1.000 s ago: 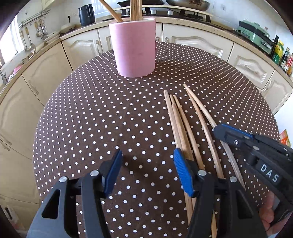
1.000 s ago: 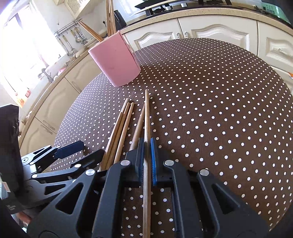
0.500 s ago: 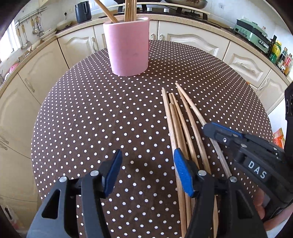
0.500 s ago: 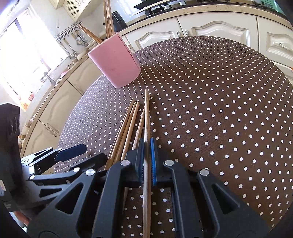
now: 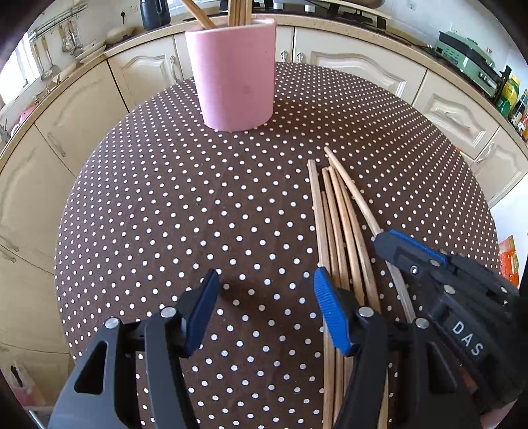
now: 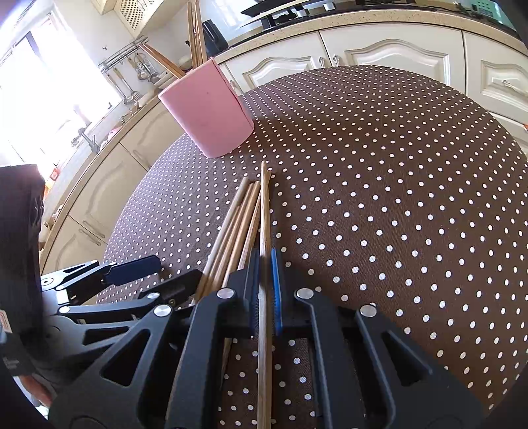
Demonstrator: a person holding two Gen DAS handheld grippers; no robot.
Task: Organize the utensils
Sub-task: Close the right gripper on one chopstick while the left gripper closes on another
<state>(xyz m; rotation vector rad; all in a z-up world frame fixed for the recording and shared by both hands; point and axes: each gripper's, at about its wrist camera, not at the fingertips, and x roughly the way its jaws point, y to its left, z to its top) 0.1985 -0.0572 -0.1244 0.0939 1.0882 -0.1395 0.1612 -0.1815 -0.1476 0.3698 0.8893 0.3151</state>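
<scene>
A pink holder (image 5: 238,76) with several wooden chopsticks in it stands at the far side of the round dotted table (image 5: 165,211); it also shows in the right wrist view (image 6: 208,112). Several loose chopsticks (image 5: 336,224) lie side by side on the table. My right gripper (image 6: 264,264) is shut on one chopstick (image 6: 264,204), the rightmost of the bundle (image 6: 237,224). It shows in the left wrist view (image 5: 389,241) too. My left gripper (image 5: 264,297) is open and empty, its right finger beside the bundle.
Cream kitchen cabinets (image 5: 363,66) and a counter curve around the table. A black kettle (image 5: 155,13) and green appliance (image 5: 462,56) sit on the counter. Hanging utensils (image 6: 132,76) are on the wall by a bright window.
The right gripper stays shut on the chopstick and has lifted its far end slightly off the bundle. The left gripper has drawn back and shifted a little; it stays open.
</scene>
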